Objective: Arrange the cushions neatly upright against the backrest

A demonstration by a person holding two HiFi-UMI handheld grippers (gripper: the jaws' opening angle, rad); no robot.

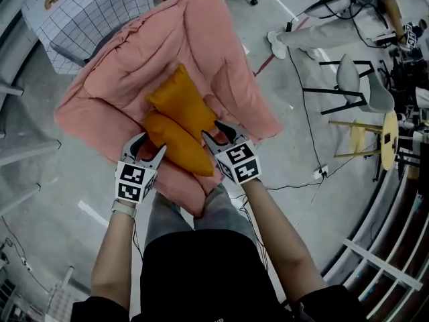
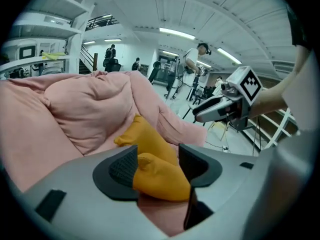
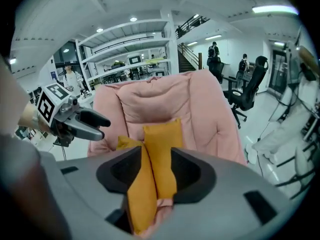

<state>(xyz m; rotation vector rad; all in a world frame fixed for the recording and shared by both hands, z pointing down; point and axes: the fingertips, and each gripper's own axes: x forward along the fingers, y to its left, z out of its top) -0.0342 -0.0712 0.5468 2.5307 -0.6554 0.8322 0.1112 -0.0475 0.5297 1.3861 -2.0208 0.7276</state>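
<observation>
The approach is judged under way: two cushions (image 1: pixel 179 102) are seen lying on the armchair (image 1: pixel 244 96) seat. The near cushion (image 1: pixel 179 146) is flanked by left tongs (image 1: pixel 151 144) and right tongs (image 1: pixel 213 131), both apart, nothing clamped. Next, its ends must be gripped and it must be stood against the backrest (image 3: pixel 165 96).

Two plump orange cushions (image 1: pixel 181 102), overlapping, on pink armchair's (image 1: pixel 201 39) seat

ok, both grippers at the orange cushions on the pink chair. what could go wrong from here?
1. The left gripper, jaws open, has only a corner of the near cushion between them; a corner grip may slip.
2. The right gripper, also open, lines up with both the near and the far cushion; closing might pinch both, or the pink chair fabric beneath.
</observation>
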